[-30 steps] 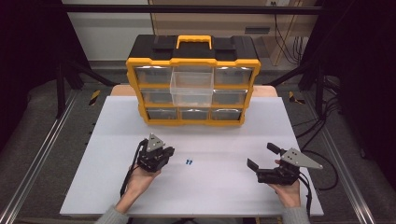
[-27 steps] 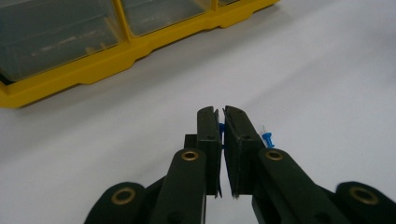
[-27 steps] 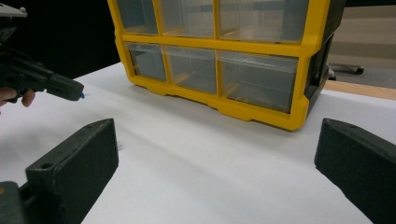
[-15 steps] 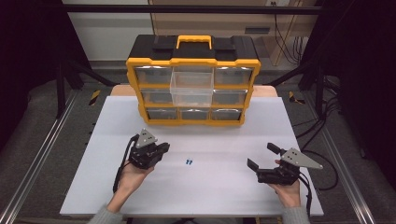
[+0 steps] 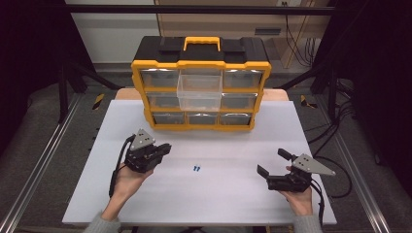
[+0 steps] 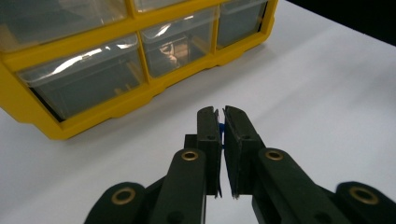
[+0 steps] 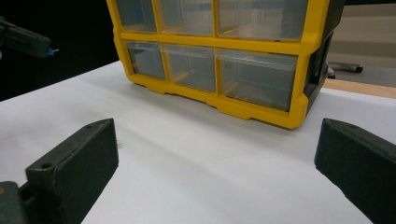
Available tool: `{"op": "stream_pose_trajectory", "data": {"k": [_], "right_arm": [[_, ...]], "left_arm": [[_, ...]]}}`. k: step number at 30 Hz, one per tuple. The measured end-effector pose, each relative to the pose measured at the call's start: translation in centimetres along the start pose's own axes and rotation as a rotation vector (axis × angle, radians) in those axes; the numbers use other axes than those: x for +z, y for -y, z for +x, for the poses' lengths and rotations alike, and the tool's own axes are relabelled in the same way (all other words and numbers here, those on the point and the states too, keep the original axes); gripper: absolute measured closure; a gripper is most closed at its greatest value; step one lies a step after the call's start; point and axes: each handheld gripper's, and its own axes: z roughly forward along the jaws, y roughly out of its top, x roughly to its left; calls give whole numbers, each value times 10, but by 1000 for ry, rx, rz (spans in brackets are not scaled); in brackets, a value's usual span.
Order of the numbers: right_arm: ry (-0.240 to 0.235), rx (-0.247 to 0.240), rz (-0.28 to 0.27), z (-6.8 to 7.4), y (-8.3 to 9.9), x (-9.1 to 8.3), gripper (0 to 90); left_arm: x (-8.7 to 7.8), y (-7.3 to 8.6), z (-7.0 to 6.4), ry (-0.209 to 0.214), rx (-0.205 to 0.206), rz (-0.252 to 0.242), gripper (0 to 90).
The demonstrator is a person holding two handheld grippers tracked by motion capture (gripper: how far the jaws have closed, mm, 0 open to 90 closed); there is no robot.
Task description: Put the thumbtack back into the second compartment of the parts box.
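My left gripper [image 5: 168,147] hovers over the white table [image 5: 233,199], left of centre, pointing right. In the left gripper view its jaws [image 6: 221,122] are shut on a small blue piece [image 6: 221,129], of which only a sliver shows. Two more small blue pieces [image 5: 196,169] lie side by side on the table to its right. At the right, near the front edge, my right gripper [image 5: 273,162] is wide open and holds nothing. The right gripper view has its jaws [image 7: 215,140] spread over bare table, with the left gripper [image 7: 28,39] far off at the upper left.
A yellow and black organizer [image 5: 201,85] with clear drawers stands at the back middle of the table. Its upper middle drawer [image 5: 199,92] is pulled out toward me. Cables trail from both grippers. Dark frame rails run along both sides.
My left gripper has drawn slightly left and away from the two blue pieces, with its jaws still closed. The right gripper has not moved.
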Motion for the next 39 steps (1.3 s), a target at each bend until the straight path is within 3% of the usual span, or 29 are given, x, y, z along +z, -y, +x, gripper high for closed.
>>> {"op": "stream_pose_trajectory", "data": {"k": [25,29,39], "right_arm": [[-2,17,1,1,-1,-1,3],[-1,1,-1,0,0,0,3],[-1,17,2,1,-1,-1,3]], "left_arm": [[-23,-46,-2,17,68,-41,840],[-27,-54,-3,26,78,-52,840],[-33,-74,-6,30,133,-44,840]]}}
